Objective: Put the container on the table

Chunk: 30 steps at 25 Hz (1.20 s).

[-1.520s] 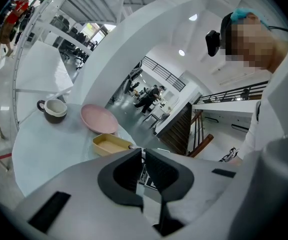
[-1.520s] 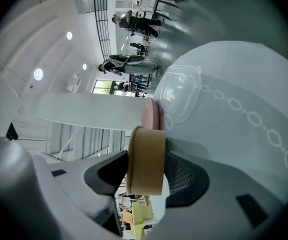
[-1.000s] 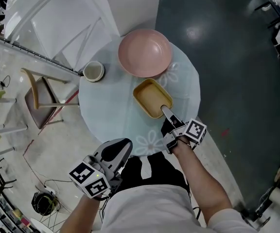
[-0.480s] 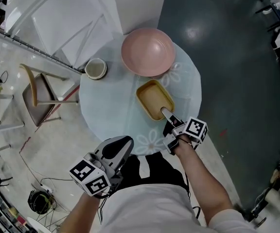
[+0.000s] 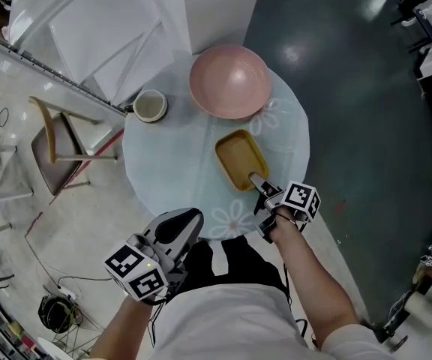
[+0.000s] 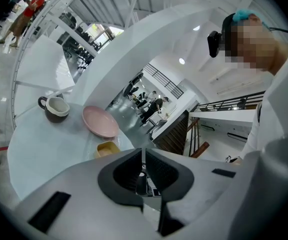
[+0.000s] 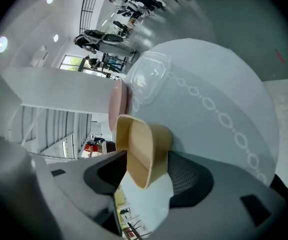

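A tan rectangular container (image 5: 240,158) is over the near right part of the round glass table (image 5: 163,171). My right gripper (image 5: 256,181) is shut on its near rim; in the right gripper view the container (image 7: 145,143) sits upright between the two jaws of that gripper (image 7: 143,170), one inside its wall and one outside. Whether its base touches the glass I cannot tell. My left gripper (image 5: 180,229) hangs off the table's near edge by my body, its jaws pressed together on nothing, as the left gripper view (image 6: 143,170) shows.
A large pink bowl (image 5: 229,81) sits at the table's far side and a dark mug (image 5: 150,105) at its far left. A wooden chair (image 5: 57,150) stands on the floor to the left. White panels (image 5: 111,28) rise behind the table.
The container and my right gripper have drawn slightly nearer to me, away from the pink bowl. The left gripper stays in place.
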Motion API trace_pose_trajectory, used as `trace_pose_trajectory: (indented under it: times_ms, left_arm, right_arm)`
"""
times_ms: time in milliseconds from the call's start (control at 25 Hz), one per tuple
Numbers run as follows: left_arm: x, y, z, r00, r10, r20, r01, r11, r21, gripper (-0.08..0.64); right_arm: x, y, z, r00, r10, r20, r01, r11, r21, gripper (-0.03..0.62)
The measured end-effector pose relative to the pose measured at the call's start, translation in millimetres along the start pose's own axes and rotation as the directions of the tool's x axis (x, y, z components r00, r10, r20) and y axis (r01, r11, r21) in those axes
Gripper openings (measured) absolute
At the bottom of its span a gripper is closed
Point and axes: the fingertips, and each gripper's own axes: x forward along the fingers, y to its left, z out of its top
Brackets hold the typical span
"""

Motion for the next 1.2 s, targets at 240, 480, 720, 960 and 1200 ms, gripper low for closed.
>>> trace_pose_trajectory:
  times_ms: [240, 480, 720, 960, 1200]
  left_arm:
    - [-4.9, -0.5, 2.2, 1.0, -0.015, 0.013, 0.015, 1.0, 0.001, 0.041]
    - [-6.8, 1.0, 5.3, 1.0, -0.023, 0.01, 0.023, 1.0, 0.014, 0.041]
    - [-10.7, -5.1, 9.1, 1.0, -0.026, 0.009, 0.026, 0.999, 0.04, 0.041]
    - [-14.0, -17.6, 13.3, 0.999, -0.036, 0.013, 0.035, 0.997, 0.071, 0.041]
    - [-19.8, -32.3, 18.0, 0.999, -0.047, 0.017, 0.045, 0.993, 0.109, 0.041]
  right_arm:
    - [-5.8, -2.5, -1.8, 1.0, -0.018, 0.005, 0.018, 1.0, 0.01, 0.251]
    - [-8.5, -0.9, -4.8, 1.0, 0.001, 0.005, -0.001, 1.0, 0.007, 0.25]
    - [-20.4, 10.0, -11.0, 0.999, 0.033, 0.001, -0.033, 0.998, -0.049, 0.25]
    - [-36.6, 28.4, -15.0, 0.997, 0.08, 0.0, -0.079, 0.991, -0.11, 0.249]
    - [-61.4, 62.8, -20.6, 0.991, 0.129, 0.024, -0.118, 0.956, -0.27, 0.199]
